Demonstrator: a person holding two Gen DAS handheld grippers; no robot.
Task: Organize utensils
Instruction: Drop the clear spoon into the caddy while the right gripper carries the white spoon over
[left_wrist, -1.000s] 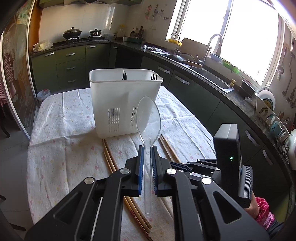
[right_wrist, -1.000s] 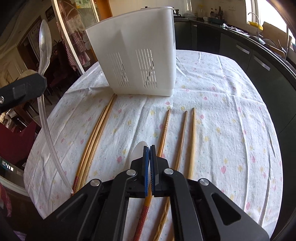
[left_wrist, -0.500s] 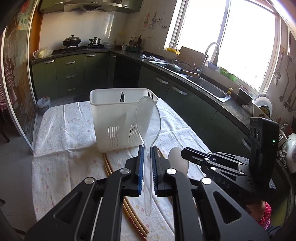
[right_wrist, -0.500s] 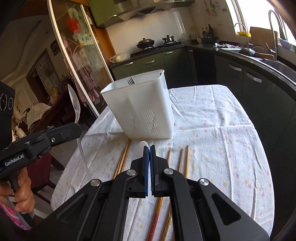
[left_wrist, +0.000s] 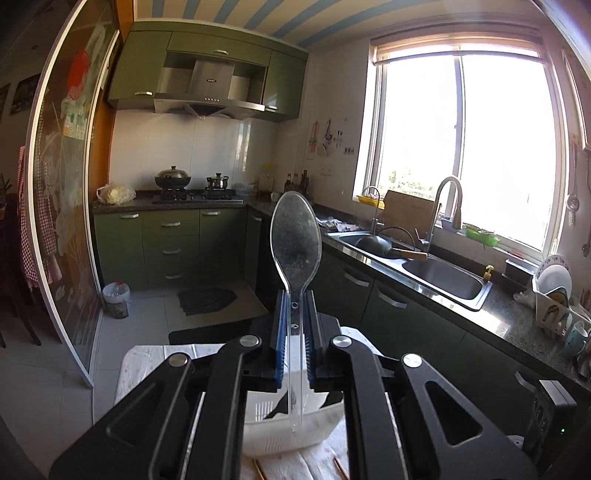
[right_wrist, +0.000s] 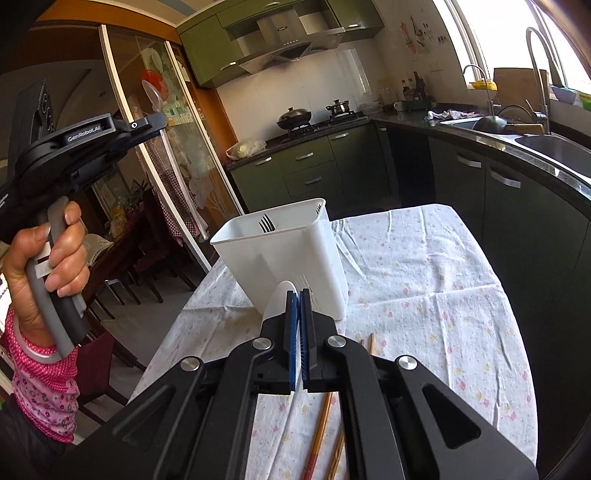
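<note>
From your right wrist view, the utensil basket (right_wrist: 291, 254) stands on the table (right_wrist: 424, 295) at 12 o'clock, forks (right_wrist: 266, 222) upright inside it. Chopsticks (right_wrist: 321, 428) lie on the table at 6 o'clock, nearer you than the basket. Your left hand-held gripper (right_wrist: 157, 120) is raised at 10 o'clock, well left of the basket.

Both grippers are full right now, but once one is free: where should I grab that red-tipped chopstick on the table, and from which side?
Judging from the right wrist view, take the red-tipped chopstick on its bare wooden shaft, above the red end. Come straight down from above with the fingers across its width: it lies flat on the tablecloth, close beside another chopstick, so a side approach would likely nudge both. Much of it is hidden behind the right gripper.
</note>
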